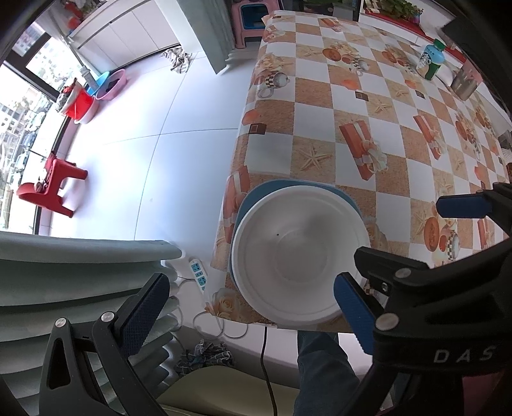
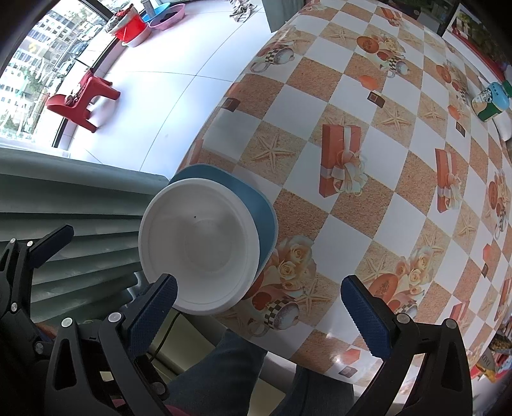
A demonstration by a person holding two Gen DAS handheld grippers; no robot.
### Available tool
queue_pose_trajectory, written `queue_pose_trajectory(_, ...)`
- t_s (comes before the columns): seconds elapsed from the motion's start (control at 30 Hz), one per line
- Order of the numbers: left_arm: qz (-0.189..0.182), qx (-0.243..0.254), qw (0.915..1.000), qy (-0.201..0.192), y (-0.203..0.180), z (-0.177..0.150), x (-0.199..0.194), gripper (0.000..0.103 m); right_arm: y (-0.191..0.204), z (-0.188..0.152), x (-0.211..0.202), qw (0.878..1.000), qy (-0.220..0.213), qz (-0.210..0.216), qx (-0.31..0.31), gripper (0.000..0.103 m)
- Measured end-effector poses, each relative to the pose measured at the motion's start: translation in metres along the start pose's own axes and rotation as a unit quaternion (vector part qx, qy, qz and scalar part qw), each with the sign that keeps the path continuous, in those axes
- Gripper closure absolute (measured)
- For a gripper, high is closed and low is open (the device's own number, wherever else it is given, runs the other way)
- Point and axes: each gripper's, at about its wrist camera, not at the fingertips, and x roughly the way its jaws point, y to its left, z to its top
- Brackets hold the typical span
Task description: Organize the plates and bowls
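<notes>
Checkered table holds white bowl on blue plate; both grippers' jaws released

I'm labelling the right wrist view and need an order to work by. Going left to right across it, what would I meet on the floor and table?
Red stool → red bucket → white bowl sitting on the blue plate → gift box print on the tablecloth → green-capped bottle.
</notes>
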Motion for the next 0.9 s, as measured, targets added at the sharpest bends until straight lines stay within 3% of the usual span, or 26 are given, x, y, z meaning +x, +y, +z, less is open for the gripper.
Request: queue_pose_trajectory(0.9, 0.019, -0.001, 0.9998, 0.011, 0.0056, -0.0023, 0.0012, 0.000, 0.0026, 0.0026, -0.0014, 1.000, -0.004, 0.013, -0.017, 0.000)
